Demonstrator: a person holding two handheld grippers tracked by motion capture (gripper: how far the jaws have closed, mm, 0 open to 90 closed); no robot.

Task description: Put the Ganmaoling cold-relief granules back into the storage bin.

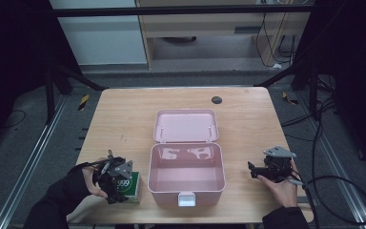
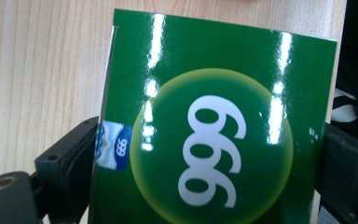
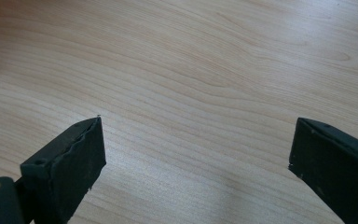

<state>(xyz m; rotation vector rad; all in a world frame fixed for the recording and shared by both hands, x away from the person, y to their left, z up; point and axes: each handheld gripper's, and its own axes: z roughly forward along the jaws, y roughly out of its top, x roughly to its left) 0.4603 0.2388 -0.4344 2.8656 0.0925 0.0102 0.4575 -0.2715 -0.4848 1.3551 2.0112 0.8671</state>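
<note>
A glossy green box point(image 1: 130, 187) point(image 2: 214, 93) printed with "999" rests on the wooden table point(image 1: 124, 119) just left of an open pink case point(image 1: 221, 177). My left gripper point(image 1: 118, 187) point(image 2: 209, 158) is shut on the green box, one black jaw pressed against each side. The pink case's lid point(image 1: 186, 125) lies flat behind its empty tub. To the right of the case, my right gripper point(image 1: 254, 171) point(image 3: 196, 154) stands open low over bare wood, with nothing between its fingers point(image 3: 70, 163).
A small black round disc point(image 1: 217, 99) sits near the table's far edge. A white latch point(image 1: 186, 199) sticks out from the case's front wall. Cables point(image 1: 333, 186) trail off the table's right side; dark floor and metal rails surround the table.
</note>
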